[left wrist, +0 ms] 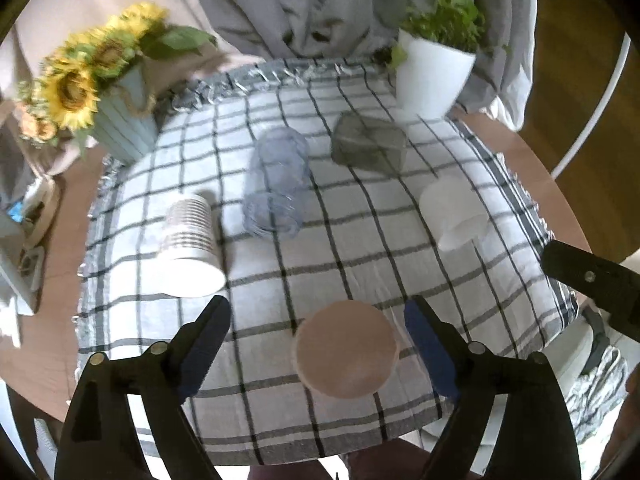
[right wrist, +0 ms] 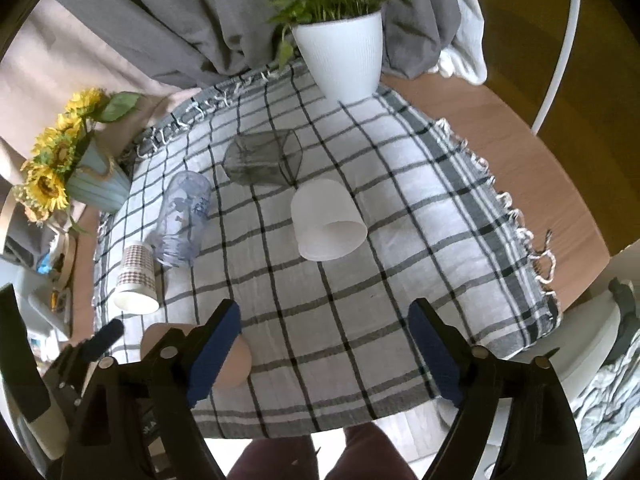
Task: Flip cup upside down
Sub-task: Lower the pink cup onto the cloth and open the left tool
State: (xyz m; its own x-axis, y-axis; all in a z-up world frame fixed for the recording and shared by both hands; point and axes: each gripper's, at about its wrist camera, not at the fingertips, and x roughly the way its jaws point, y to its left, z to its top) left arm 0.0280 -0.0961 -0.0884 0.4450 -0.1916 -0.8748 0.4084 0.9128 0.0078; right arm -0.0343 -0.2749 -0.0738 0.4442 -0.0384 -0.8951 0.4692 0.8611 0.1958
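Note:
A pink cup (left wrist: 346, 349) stands upside down on the checked cloth (left wrist: 360, 256), between the open fingers of my left gripper (left wrist: 318, 312), which does not touch it. In the right wrist view the pink cup (right wrist: 236, 364) is partly hidden behind a finger. Several cups lie on their sides: a white patterned paper cup (left wrist: 190, 246) (right wrist: 136, 280), a clear bluish glass (left wrist: 276, 182) (right wrist: 182, 220), a dark smoky glass (left wrist: 368, 142) (right wrist: 262, 158) and a white cup (left wrist: 456, 212) (right wrist: 326, 220). My right gripper (right wrist: 324, 316) is open and empty above the cloth's near part.
A white pot with a green plant (left wrist: 430, 76) (right wrist: 340, 52) stands at the back right. A pale blue pot of sunflowers (left wrist: 120, 120) (right wrist: 96, 184) stands at the left. Grey curtains hang behind. The round wooden table's edge (right wrist: 560, 184) curves along the right.

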